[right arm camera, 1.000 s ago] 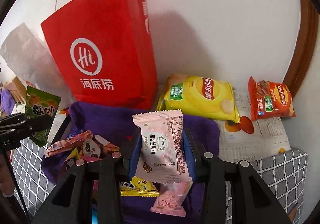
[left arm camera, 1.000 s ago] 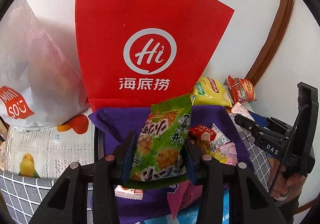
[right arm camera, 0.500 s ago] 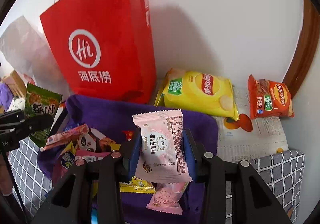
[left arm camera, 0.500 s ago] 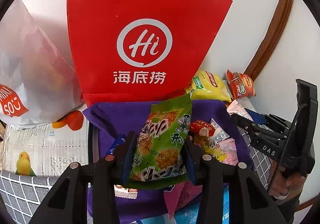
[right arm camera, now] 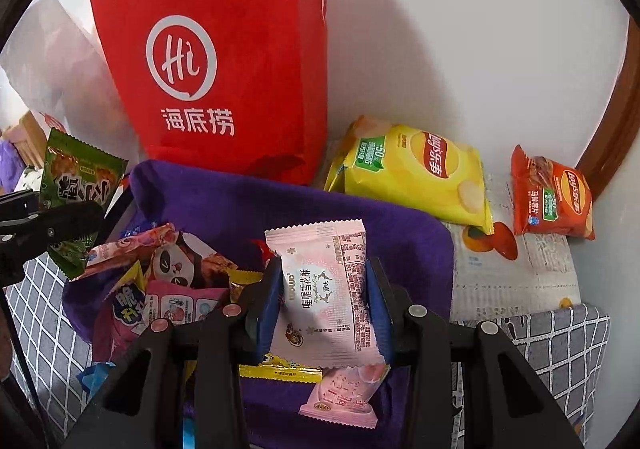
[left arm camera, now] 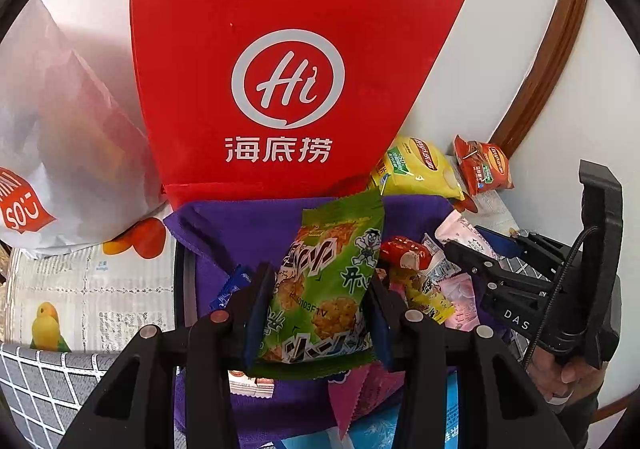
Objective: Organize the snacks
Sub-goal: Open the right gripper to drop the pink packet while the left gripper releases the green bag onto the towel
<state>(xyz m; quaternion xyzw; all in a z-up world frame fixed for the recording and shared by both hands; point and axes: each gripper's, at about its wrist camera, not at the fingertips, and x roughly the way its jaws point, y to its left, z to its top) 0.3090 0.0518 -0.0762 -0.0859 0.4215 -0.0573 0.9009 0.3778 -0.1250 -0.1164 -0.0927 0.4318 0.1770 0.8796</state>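
My left gripper [left arm camera: 316,313] is shut on a green snack packet [left arm camera: 328,281], held upright over a purple cloth-lined bin [left arm camera: 248,225] full of several small snacks. My right gripper [right arm camera: 324,305] is shut on a pink snack packet [right arm camera: 326,289] above the same purple bin [right arm camera: 240,209]. The green packet [right arm camera: 76,185] and the left gripper's fingers [right arm camera: 52,225] show at the left edge of the right wrist view. The right gripper [left arm camera: 472,253] with the pink packet [left arm camera: 460,229] shows at the right of the left wrist view, a hand below it.
A tall red paper bag [left arm camera: 288,69] stands against the white wall behind the bin, a white plastic bag [left arm camera: 52,129] to its left. A yellow chip bag [right arm camera: 416,173] and an orange chip bag [right arm camera: 552,197] lie right of the bin. Checked cloth [right arm camera: 560,341] covers the table.
The right gripper with the pink packet has shifted slightly, lower and closer over the bin. The left gripper with the green packet has barely moved; both grips are unchanged.
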